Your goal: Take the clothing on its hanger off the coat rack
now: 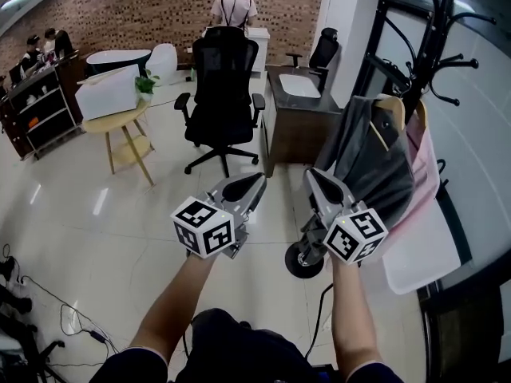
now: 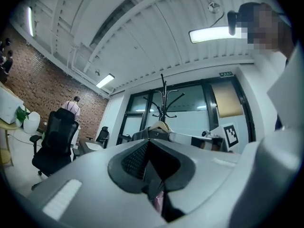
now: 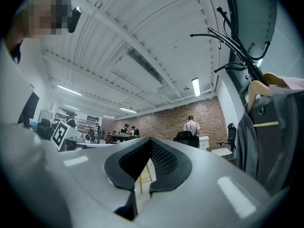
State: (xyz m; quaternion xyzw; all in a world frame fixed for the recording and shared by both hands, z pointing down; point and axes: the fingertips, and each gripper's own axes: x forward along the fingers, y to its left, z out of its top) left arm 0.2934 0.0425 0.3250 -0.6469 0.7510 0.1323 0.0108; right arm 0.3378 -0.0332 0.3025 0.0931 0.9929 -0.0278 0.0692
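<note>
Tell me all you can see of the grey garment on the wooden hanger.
The grey garment looks like a dark, slightly shiny jacket draped over a light wooden hanger, which hangs on the black coat rack. In the head view it hangs slanted, with a pink garment directly behind it. The right gripper, jaws shut and empty, is beside its lower edge, not gripping it.

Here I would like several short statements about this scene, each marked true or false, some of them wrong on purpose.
1. The dark grey garment hangs on a wooden hanger on the black coat rack. True.
2. The left tongs grip that garment. False: they are shut, empty, apart from it.
3. A black office chair stands beyond the tongs. True.
4. The pink garment lies on the floor. False: it hangs on the rack.
</note>
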